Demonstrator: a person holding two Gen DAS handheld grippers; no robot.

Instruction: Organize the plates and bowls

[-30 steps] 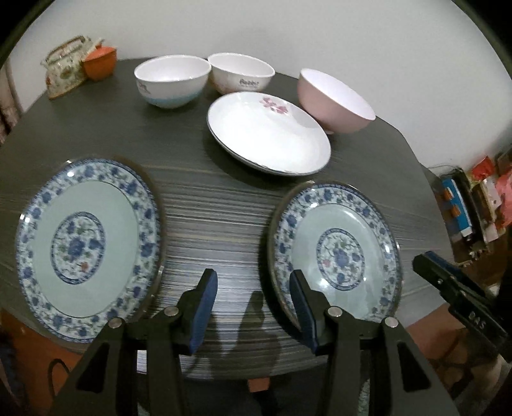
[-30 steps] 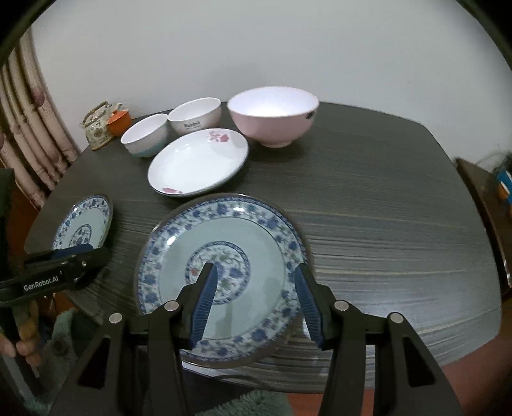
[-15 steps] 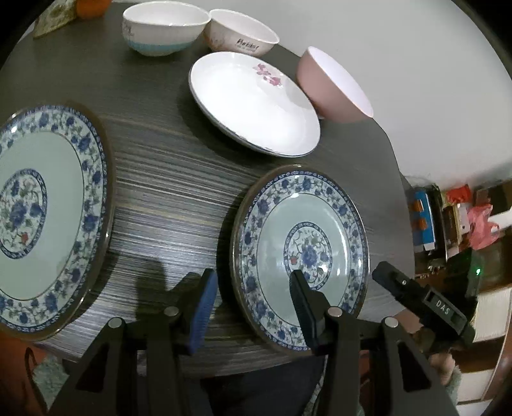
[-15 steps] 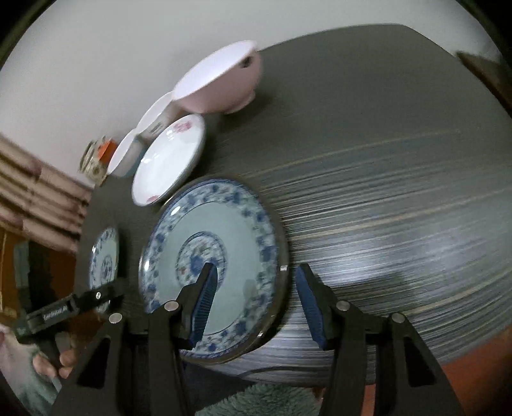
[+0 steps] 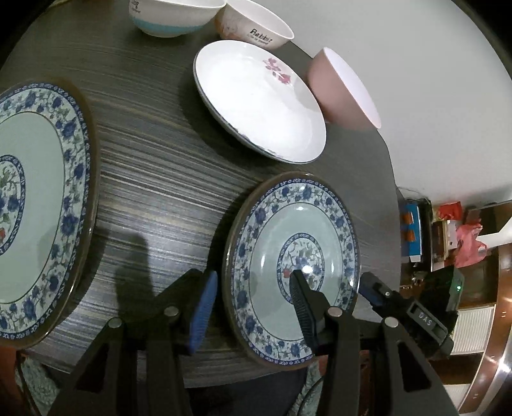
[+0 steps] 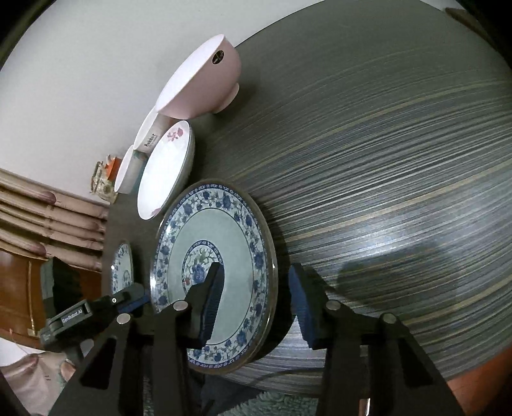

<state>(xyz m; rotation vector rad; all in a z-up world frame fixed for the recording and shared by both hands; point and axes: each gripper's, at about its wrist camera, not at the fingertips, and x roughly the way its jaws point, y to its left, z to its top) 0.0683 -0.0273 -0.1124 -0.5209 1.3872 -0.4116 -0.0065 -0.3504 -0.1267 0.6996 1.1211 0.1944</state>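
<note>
We have two blue-and-white plates on the dark striped surface (image 5: 153, 179), both at its near edge. The right plate (image 5: 296, 265) lies between our two grippers. Our left gripper (image 5: 252, 307) straddles its left rim: one blue pad sits outside the rim over the surface, the other finger (image 5: 304, 304) hangs above the plate's floral centre. The jaws stand at a middling width and we see no pad pressing on the rim. Our right gripper (image 6: 256, 300) straddles the opposite rim of the same plate, seen in its own view as the large plate (image 6: 214, 275); one pad is over the plate's well, the other outside the rim above the surface. Its jaws are closing with the rim between them, and a gap shows on both sides, so it is not gripping.

The left plate (image 5: 35, 204) lies well apart at the near left, partly cut off by the frame. Farther back sits a white shallow dish (image 5: 256, 99) with a pink flower, just beyond the right plate. To its right a pink bowl (image 5: 339, 92) stands just beside it. At the far edge are a white bowl lettered "Rabbit" (image 5: 256, 25) and a white bowl with a blue base (image 5: 172, 16), side by side.
</note>
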